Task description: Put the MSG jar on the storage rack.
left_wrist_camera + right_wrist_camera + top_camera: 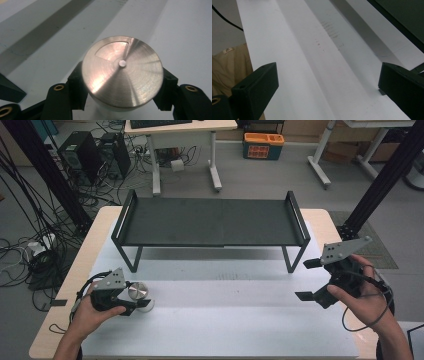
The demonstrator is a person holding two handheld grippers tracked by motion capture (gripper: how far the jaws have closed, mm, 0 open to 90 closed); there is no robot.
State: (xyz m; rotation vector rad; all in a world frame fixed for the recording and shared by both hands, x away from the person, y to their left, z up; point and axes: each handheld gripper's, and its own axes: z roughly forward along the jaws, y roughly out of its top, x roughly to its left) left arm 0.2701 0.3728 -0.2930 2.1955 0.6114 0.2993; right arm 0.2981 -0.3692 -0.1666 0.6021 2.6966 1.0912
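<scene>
Dim, even overhead light; soft shadow under shelf (210, 222). Glare streaks on metal lid (122, 72). Close-ups slightly soft w/ mild blur.

a brushed silver lid (122, 75) tops a white jar (145, 305), on a white table sheet (225, 320) near a black rack (210, 222).

Grey floor (260, 175) beyond the table's far edge, strewn at the left with tangled black cables (30, 245) beside two dark computer towers (92, 155). Farther back, a light-topped desk on white legs (180, 150), an orange and teal crate (263, 145) on the floor to its right, another white-legged desk (350, 150) in the far right corner. Black frame posts (385, 180) slanting up at both sides, under dim, even light.
</scene>
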